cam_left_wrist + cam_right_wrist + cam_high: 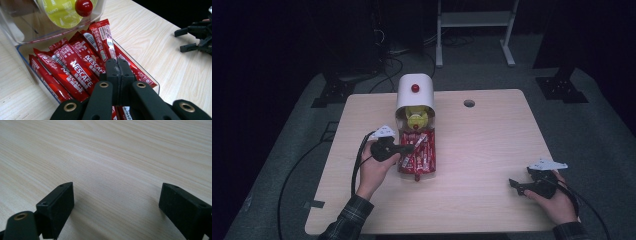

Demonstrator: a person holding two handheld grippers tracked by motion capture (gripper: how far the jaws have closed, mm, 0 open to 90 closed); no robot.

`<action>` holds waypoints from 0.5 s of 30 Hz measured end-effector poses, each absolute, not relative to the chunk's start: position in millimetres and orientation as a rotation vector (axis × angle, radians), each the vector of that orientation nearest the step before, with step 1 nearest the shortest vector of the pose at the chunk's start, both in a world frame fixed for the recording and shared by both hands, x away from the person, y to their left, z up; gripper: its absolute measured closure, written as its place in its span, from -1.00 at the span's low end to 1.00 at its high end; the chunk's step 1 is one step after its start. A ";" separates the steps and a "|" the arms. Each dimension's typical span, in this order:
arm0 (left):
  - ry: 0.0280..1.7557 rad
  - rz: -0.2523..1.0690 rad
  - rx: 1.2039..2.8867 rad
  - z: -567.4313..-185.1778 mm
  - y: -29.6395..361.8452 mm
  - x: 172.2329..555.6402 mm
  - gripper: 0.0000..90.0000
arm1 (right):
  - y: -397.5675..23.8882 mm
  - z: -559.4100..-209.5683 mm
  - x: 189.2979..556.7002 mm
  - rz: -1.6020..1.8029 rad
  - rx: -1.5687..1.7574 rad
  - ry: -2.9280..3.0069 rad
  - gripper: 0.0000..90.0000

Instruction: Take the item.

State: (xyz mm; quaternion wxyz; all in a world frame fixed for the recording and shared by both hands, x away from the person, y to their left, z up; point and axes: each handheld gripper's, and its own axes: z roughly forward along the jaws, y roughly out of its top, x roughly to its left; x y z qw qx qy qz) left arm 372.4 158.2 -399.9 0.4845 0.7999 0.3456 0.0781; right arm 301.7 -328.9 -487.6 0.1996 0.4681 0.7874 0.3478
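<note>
Left tool, pressed together with nothing between, hovers over the tray's red sachets, whose long axes run away from it; right tool rests spread, well apart.

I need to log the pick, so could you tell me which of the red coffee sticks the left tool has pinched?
The left tool is shut on the topmost Nescafe stick, which lies tilted across the other red sticks.

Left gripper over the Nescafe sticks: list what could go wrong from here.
1. The left gripper has its jaws shut over the Nescafe sticks; whether a stick is pinched is unclear, so lifting may bring nothing.
2. The clear tray looks light; pulling could drag it.
3. The sticks overlap, so neighbours may spill.
</note>
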 end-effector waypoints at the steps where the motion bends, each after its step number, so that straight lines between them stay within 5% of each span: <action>1: 0.840 0.194 1.946 -398.8 160.4 371.6 1.00 | -328.9 -487.6 301.7 0.972 1.309 2.202 -0.74; 15: 0.853 0.204 1.926 -395.4 173.2 366.4 1.00 | -328.9 -487.6 301.6 0.973 1.312 2.202 -0.74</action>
